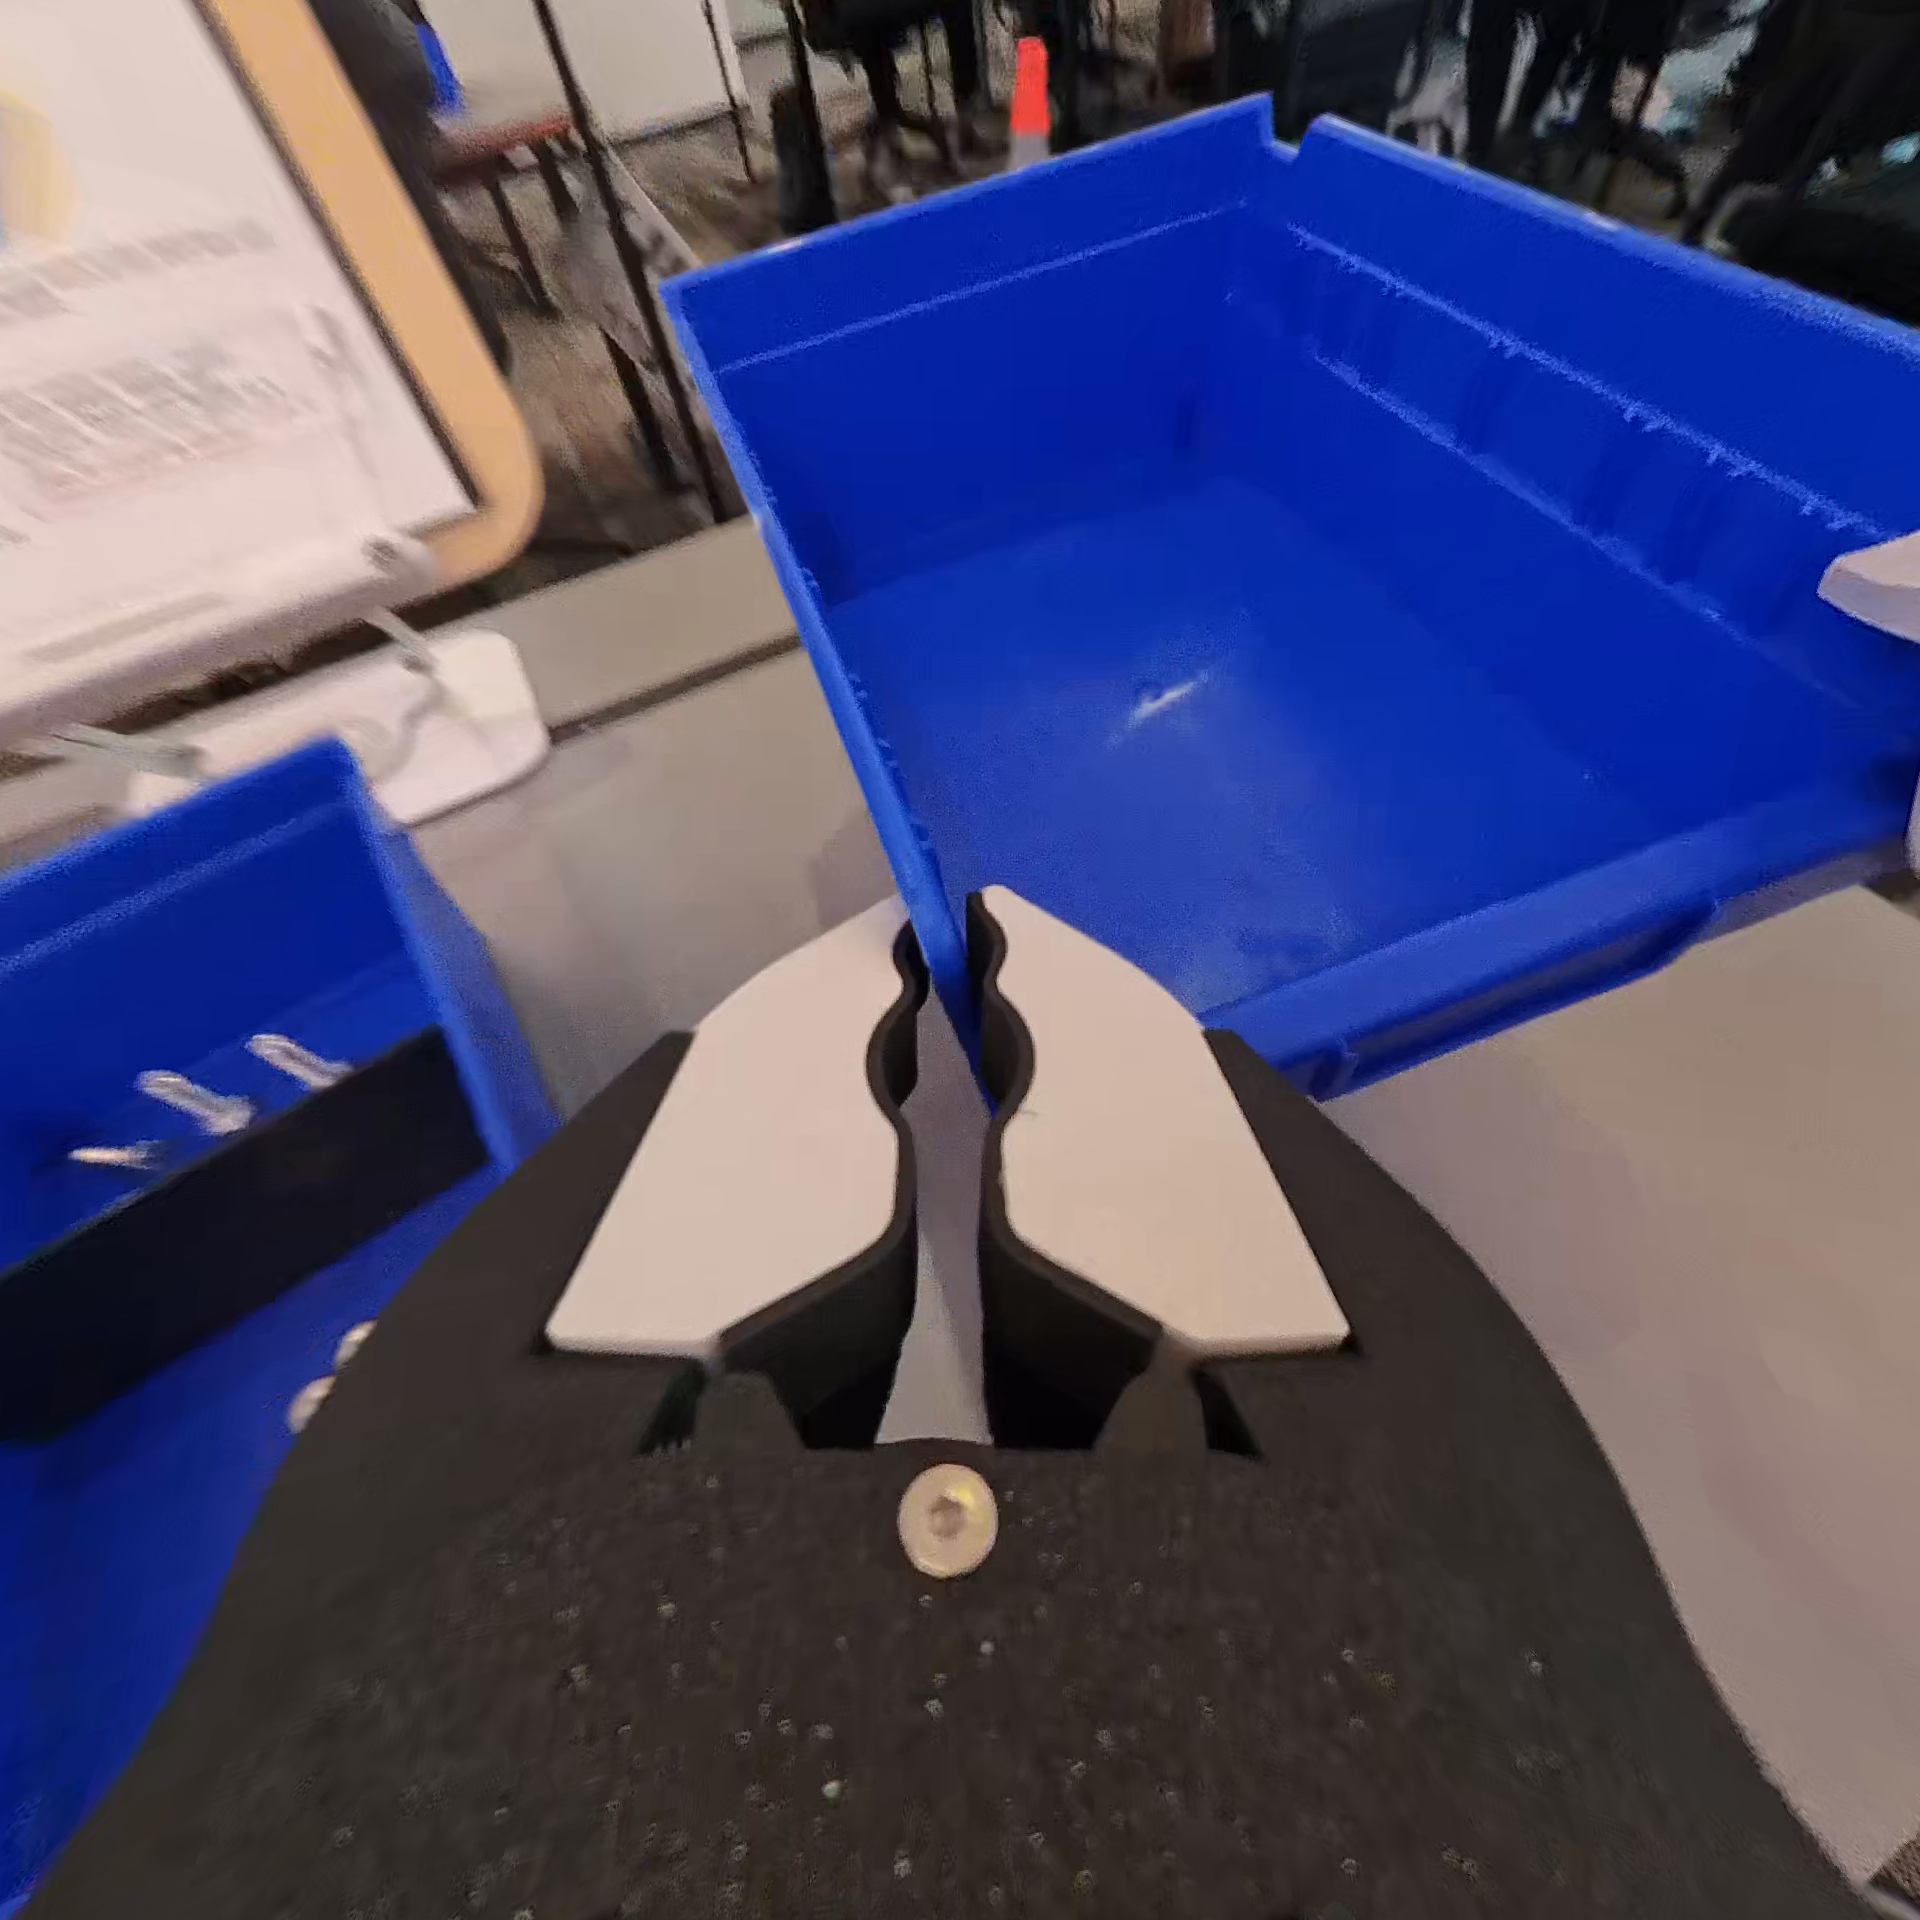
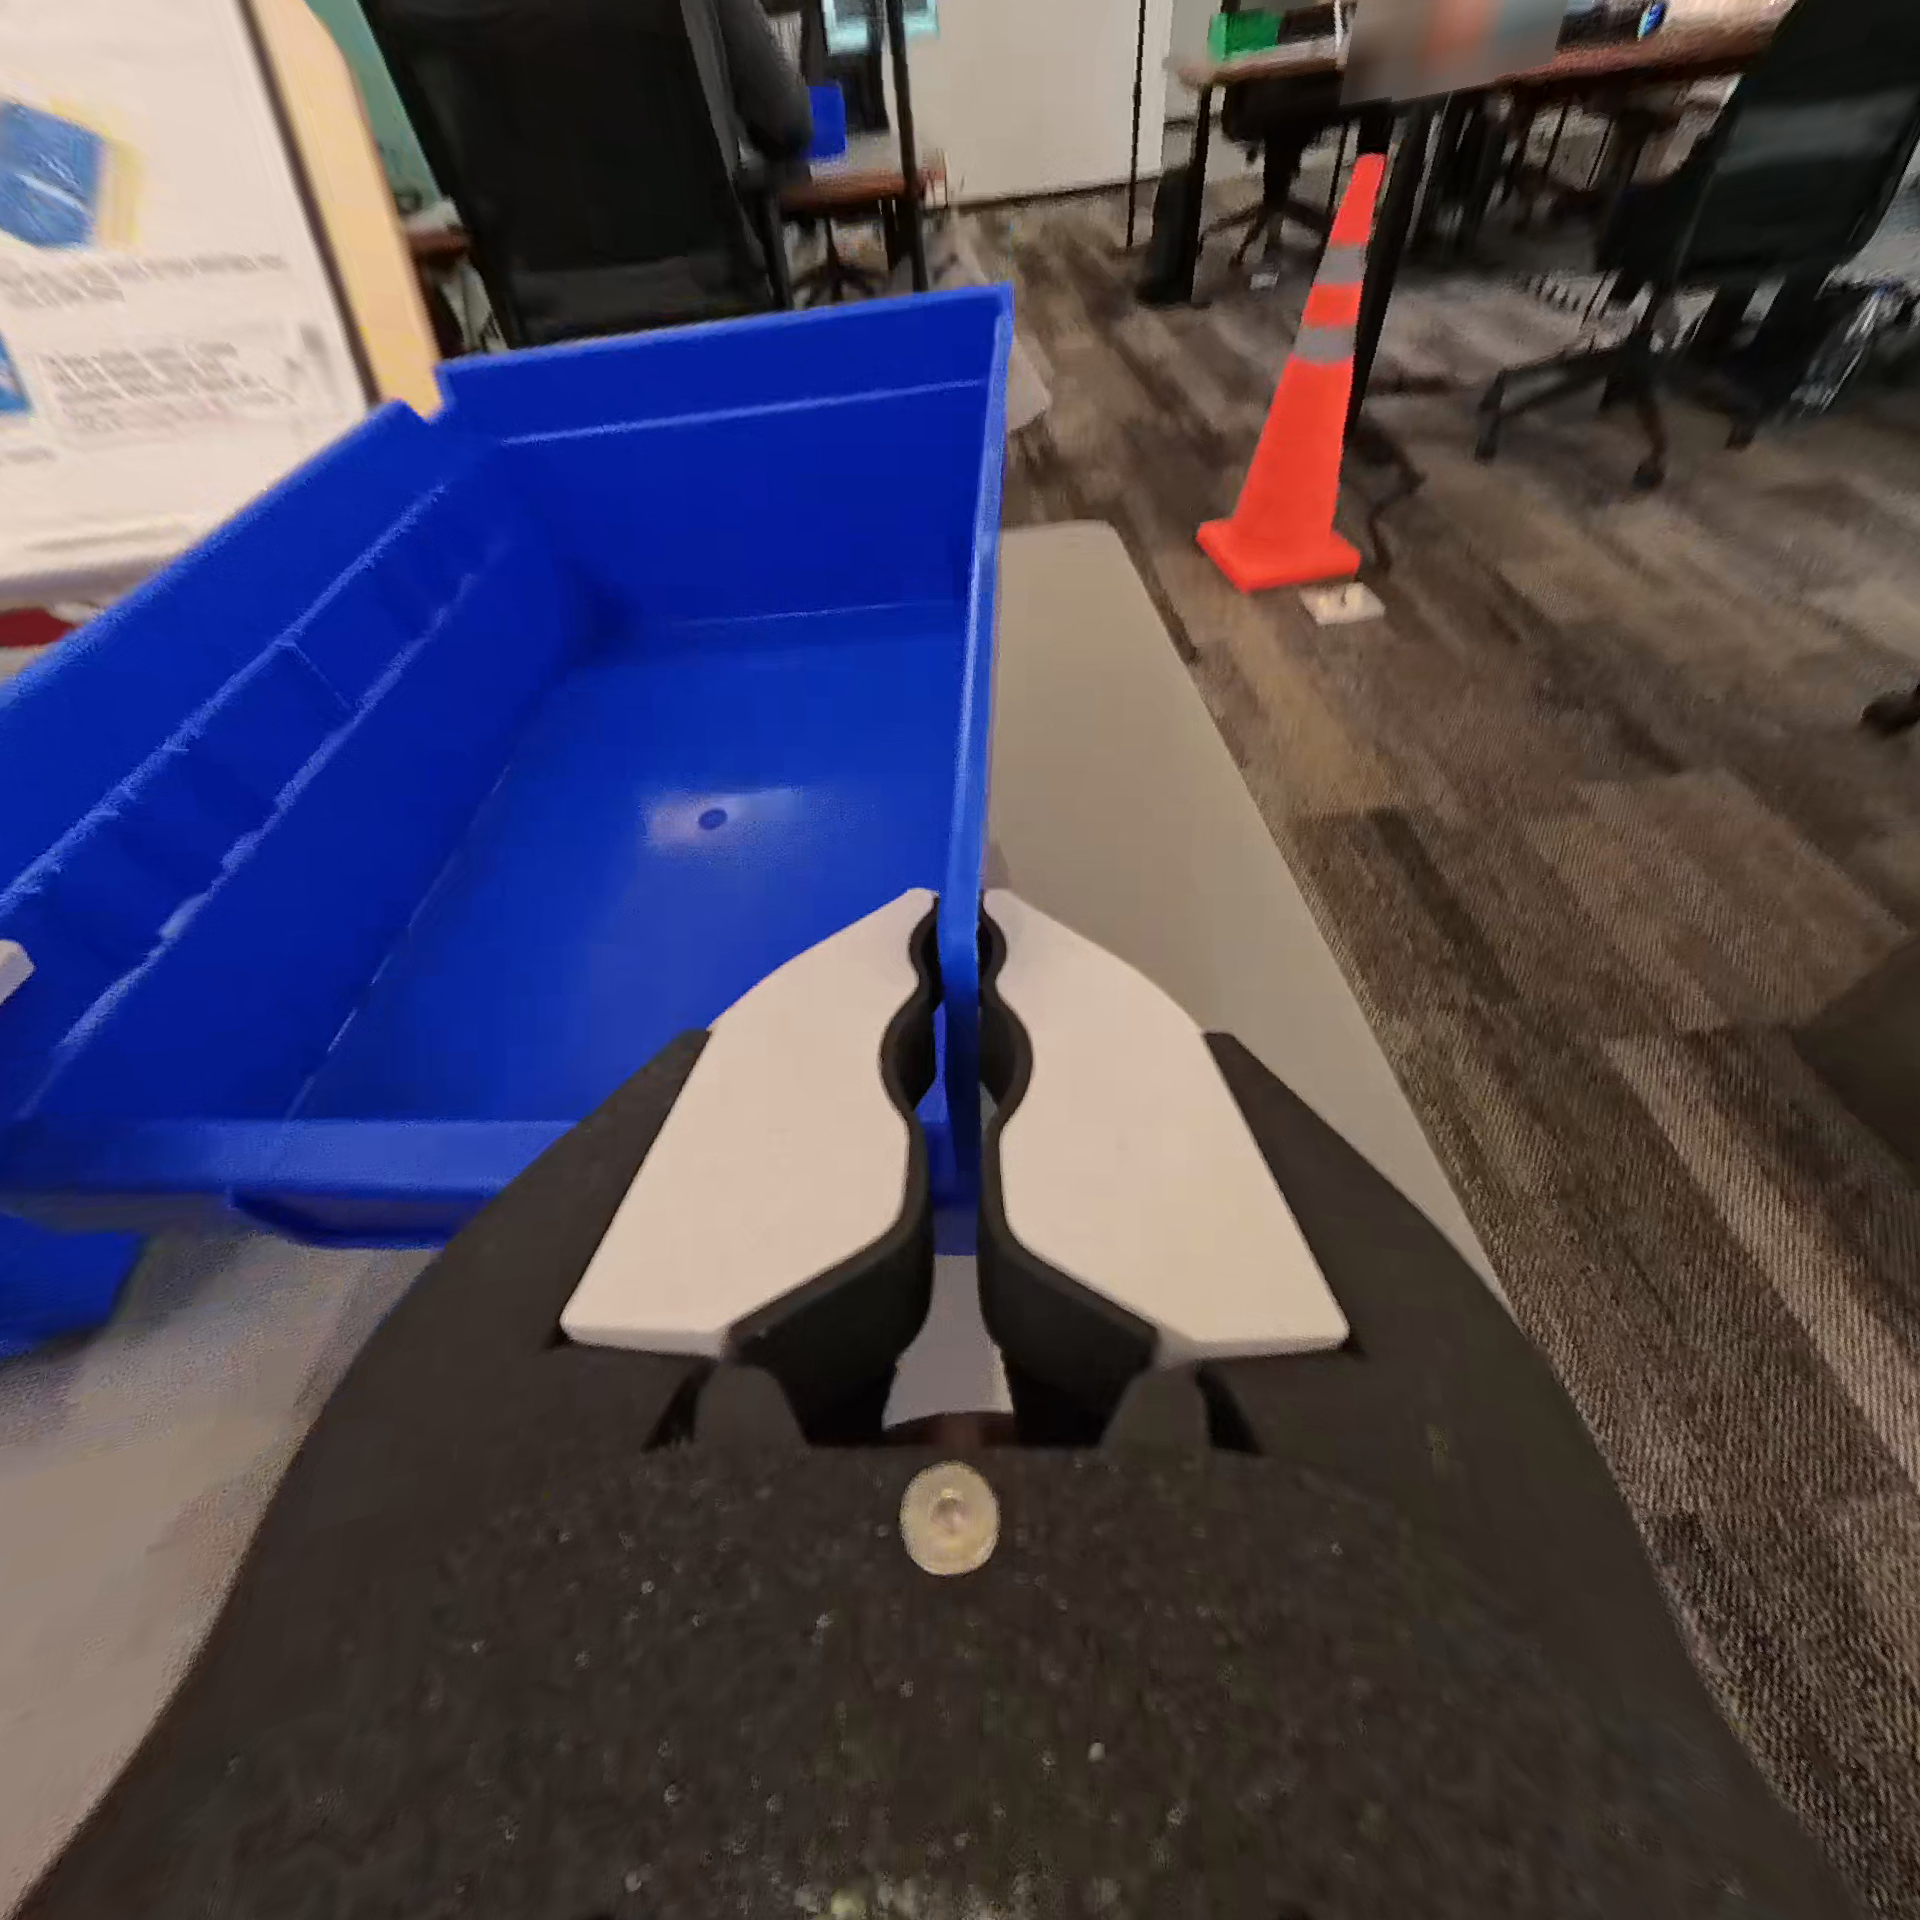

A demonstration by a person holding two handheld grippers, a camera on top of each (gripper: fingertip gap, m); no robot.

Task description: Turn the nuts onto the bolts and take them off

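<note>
My left gripper (image 1: 943,925) is shut on the left side wall of an empty blue bin (image 1: 1039,416). My right gripper (image 2: 958,914) is shut on the right side wall of the same bin (image 2: 727,520). Each gripper's tip also shows at the opposite wall in the other view: the right tip (image 1: 1870,592), the left tip (image 2: 10,971). A second blue bin (image 1: 208,914) stands to the left. It holds a black bar (image 1: 239,1226) with silvery bolts (image 1: 197,1101) sticking up from it. No loose nuts show clearly.
The bins are on a grey table (image 1: 1558,1299) whose right edge (image 2: 1195,831) drops to carpet. A white sign board with a tan frame (image 1: 208,364) stands at the back left, with a white flat object (image 1: 457,727) below it. An orange cone (image 2: 1299,416) and chairs are on the floor.
</note>
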